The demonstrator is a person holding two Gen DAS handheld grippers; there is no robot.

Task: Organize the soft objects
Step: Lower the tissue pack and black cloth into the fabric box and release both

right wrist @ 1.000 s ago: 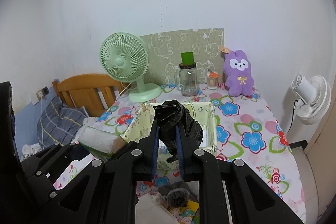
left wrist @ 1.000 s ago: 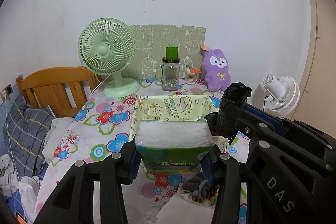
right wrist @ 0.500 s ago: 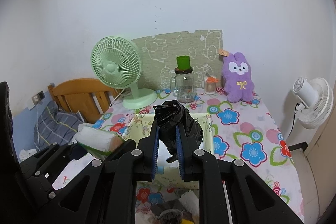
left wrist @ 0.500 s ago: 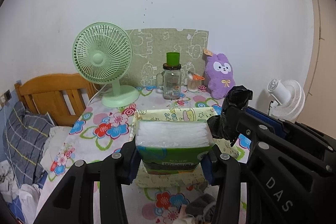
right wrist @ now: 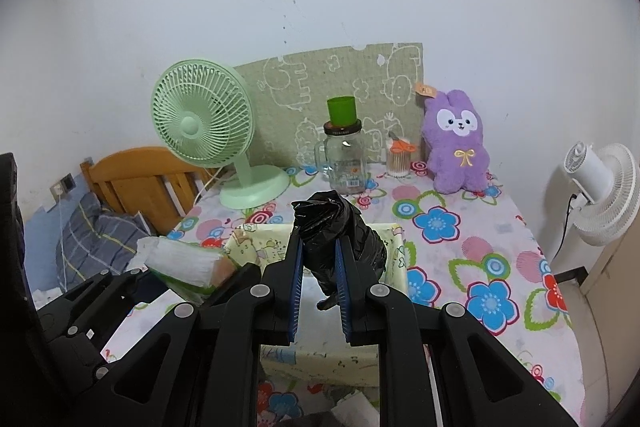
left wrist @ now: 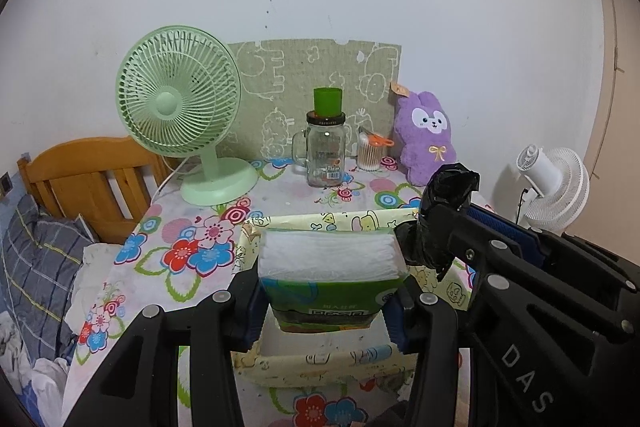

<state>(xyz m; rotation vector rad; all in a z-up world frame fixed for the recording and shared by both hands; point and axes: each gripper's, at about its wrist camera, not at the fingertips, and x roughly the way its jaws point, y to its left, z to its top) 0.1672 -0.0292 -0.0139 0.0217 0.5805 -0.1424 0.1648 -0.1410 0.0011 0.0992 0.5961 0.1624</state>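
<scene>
My left gripper (left wrist: 326, 291) is shut on a green-and-white pack of tissues (left wrist: 330, 267), held above a yellow cartoon-print fabric bin (left wrist: 320, 367) on the flowered table. My right gripper (right wrist: 319, 259) is shut on a crumpled black plastic bag (right wrist: 340, 239), which hangs over the same bin (right wrist: 394, 239). In the left wrist view the black bag (left wrist: 444, 215) and right gripper sit just right of the tissue pack. In the right wrist view the tissue pack (right wrist: 184, 261) shows at the left. A purple plush bunny (left wrist: 428, 137) leans against the back wall.
A green desk fan (left wrist: 180, 107), a glass jar (left wrist: 326, 155) with a green cup on top and a cotton-swab holder (left wrist: 370, 153) stand at the table's back. A wooden bed frame (left wrist: 92, 179) with bedding lies left. A white fan (left wrist: 554, 181) stands right.
Both grippers have moved forward over the table with their loads; the bin now lies directly under them and the fan, jar and bunny look nearer.
</scene>
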